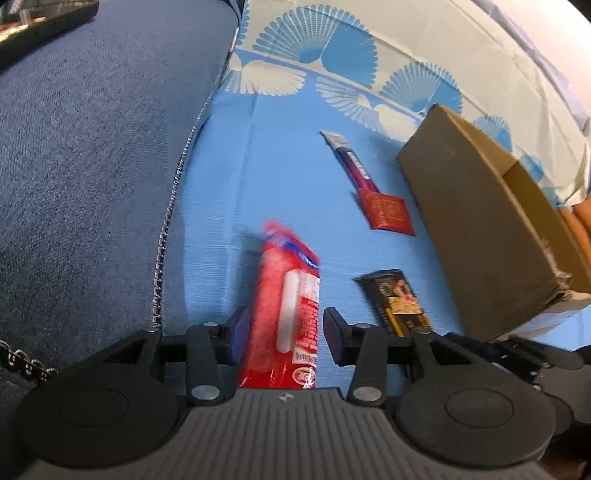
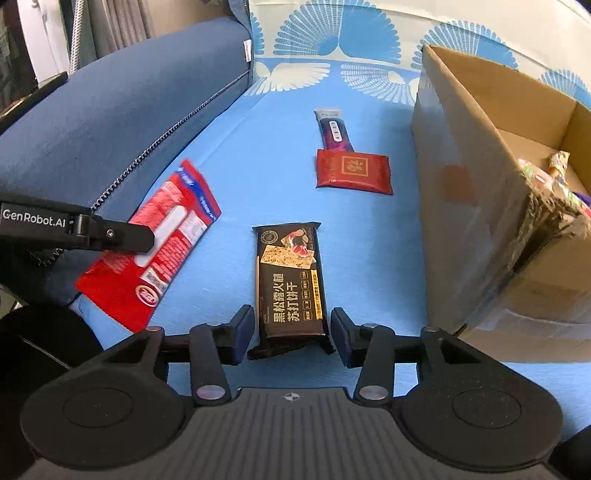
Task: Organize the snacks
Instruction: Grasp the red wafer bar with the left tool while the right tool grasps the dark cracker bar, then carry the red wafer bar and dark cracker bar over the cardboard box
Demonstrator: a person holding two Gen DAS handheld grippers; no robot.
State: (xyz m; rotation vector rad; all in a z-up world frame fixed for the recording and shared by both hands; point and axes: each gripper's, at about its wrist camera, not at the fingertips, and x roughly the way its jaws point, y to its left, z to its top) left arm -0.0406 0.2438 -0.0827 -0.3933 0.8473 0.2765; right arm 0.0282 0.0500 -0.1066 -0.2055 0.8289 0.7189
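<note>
Left gripper (image 2: 147, 236) reads "GenRobot.AI"; black packet (image 2: 291, 284) beside.

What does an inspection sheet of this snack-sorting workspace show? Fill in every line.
Surface: blue cloth, fan pattern at the back.
Job's things: red packet, black biscuit packet, dark red sachet, purple bar lie on the cloth; cardboard box on the right, snacks inside.
Clutter: nothing seen.
Grippers: left gripper open astride the red packet; right gripper open astride the black biscuit packet.
Cables: nothing seen.
Surroundings: blue cushion on the left, curtains behind.
</note>
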